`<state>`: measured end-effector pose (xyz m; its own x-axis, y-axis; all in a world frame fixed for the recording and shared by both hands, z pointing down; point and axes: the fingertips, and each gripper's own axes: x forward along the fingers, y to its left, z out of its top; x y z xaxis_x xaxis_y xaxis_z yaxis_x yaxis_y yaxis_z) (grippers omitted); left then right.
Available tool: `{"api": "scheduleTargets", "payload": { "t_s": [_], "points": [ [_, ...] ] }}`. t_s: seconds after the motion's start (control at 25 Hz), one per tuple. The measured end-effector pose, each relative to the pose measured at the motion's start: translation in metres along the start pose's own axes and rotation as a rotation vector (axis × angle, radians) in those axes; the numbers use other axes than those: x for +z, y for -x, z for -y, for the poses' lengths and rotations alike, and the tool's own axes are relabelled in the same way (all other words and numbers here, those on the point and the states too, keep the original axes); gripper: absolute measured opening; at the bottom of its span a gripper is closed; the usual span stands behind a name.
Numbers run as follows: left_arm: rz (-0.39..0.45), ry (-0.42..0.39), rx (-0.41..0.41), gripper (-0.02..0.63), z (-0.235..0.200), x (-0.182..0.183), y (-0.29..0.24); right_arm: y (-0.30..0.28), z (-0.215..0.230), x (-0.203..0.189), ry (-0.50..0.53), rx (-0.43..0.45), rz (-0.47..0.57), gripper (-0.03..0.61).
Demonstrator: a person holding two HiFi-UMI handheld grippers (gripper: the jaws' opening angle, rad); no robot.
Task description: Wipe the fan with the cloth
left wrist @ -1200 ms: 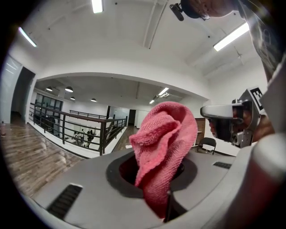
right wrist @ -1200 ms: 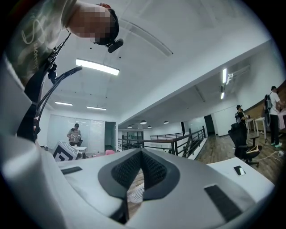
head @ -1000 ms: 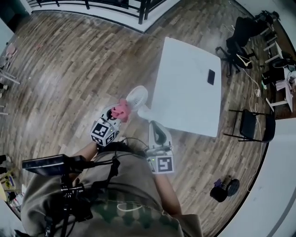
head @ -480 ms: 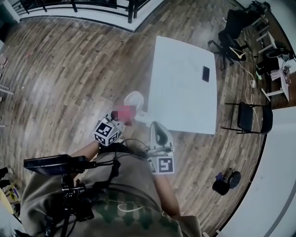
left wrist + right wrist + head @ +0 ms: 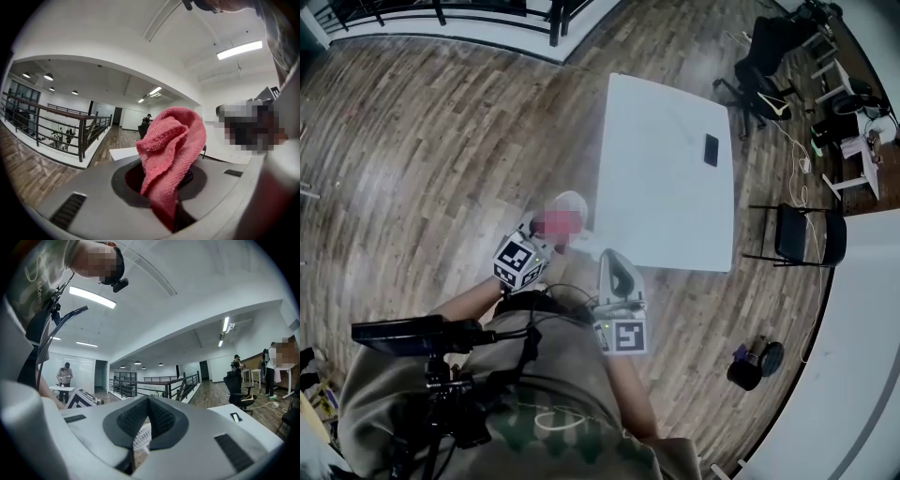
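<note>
The left gripper [image 5: 541, 236] is clamped on the pink cloth [image 5: 171, 150], which bunches up above its jaws. It is held right beside the white fan [image 5: 572, 202], just off the near corner of the table [image 5: 666, 141]; contact between cloth and fan cannot be confirmed. The right gripper [image 5: 149, 401] has its jaws drawn in narrow, tips meeting, nothing gripped, with the fan's grille visible through the slit.

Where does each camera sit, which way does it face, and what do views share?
Head view: on the person's head, steeply down at white rectangular table; torso, arms, left gripper, right gripper show.
Left gripper view: on that gripper, level toward black railing; jaws clamp pink knitted cloth.
Right gripper view: on that gripper, level; closed jaws, torso upper left.
Shared: head and right gripper views show round white fan, table.
</note>
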<state>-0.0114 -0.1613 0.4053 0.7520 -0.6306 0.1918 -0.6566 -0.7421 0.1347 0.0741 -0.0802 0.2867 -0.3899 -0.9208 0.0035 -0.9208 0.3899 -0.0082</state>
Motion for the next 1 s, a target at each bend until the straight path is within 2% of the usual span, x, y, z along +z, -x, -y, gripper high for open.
{"api": "scheduleTargets", "payload": {
  "t_s": [0.4,0.72,1.0],
  "points": [
    [-0.016,-0.022,-0.026,0.098,-0.016,0.002,-0.027,0.013,0.013,-0.009,-0.055,-0.055,-0.043,0.026],
    [-0.035,-0.020,-0.037,0.098,-0.030,-0.001,-0.046,0.013,0.020,-0.016,-0.044,-0.075,-0.056,0.026],
    [-0.055,-0.051,-0.052,0.098,-0.041,-0.005,-0.054,0.018,0.026,-0.020,-0.028,-0.109,-0.043,0.026]
  ]
}}
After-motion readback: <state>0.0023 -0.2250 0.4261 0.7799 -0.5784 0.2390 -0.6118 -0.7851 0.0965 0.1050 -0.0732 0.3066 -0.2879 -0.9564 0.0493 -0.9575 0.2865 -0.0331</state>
